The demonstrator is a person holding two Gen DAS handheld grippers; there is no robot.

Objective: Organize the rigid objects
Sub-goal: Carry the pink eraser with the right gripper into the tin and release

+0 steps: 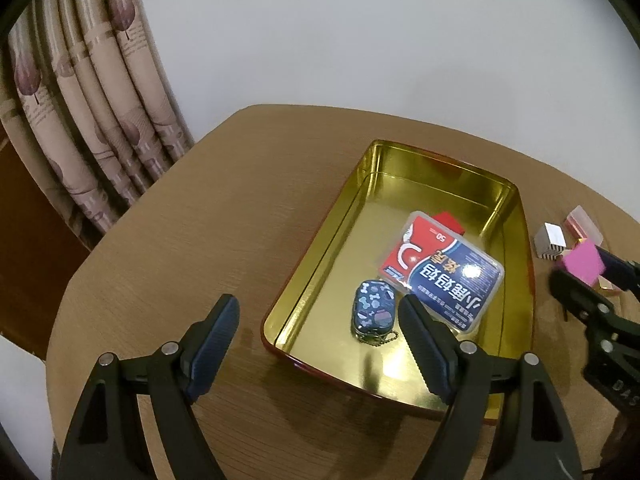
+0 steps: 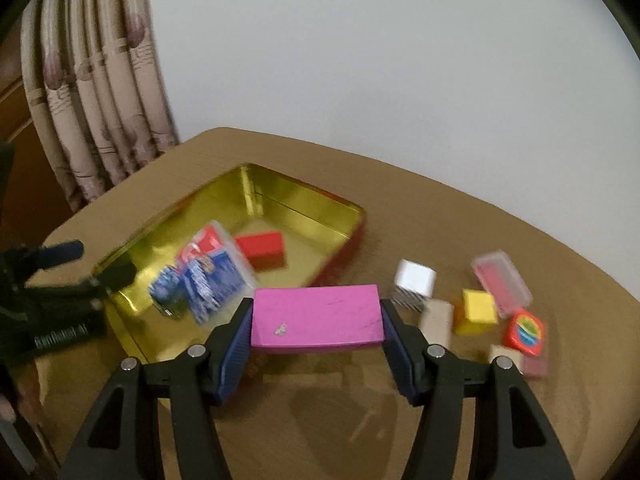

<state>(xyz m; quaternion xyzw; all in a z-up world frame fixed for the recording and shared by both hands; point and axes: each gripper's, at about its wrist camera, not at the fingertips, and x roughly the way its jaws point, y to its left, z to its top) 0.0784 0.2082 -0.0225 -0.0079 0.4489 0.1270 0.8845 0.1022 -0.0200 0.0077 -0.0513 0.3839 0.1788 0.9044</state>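
Pink block (image 2: 316, 316) sits clamped lengthwise between the fingers of the right gripper (image 2: 316, 334), lifted off the table (image 2: 400, 208) just beside the near right corner of the gold tin (image 2: 304, 196). In the left wrist view the left gripper (image 1: 318, 334) hangs with its fingers spread wide and holding nothing, over the near end of the tin, close above a small dark patterned case (image 1: 374, 310) and a clear-lidded floss pick box (image 1: 442, 270) that partly covers a red block (image 2: 262, 250). Judging from this, the step in hand is carrying the pink block over the rim and setting it down inside. The bare floor of the tin lies toward the far end, beyond the red block, so that looks the best target; a drop on the floss pick box would leave the block tilted. Clearing the rim fully before lowering, keeping the block level, and spreading the fingers only once it rests on the metal should prevent a bounce or skid. The left gripper would do well to keep aside of that path. Outside the tin, a white cube (image 2: 414, 280), a yellow cube (image 2: 478, 312), a clear pink-filled box (image 2: 502, 282) and a round red piece (image 2: 526, 332) remain on the table, so the sorting seems partway done.
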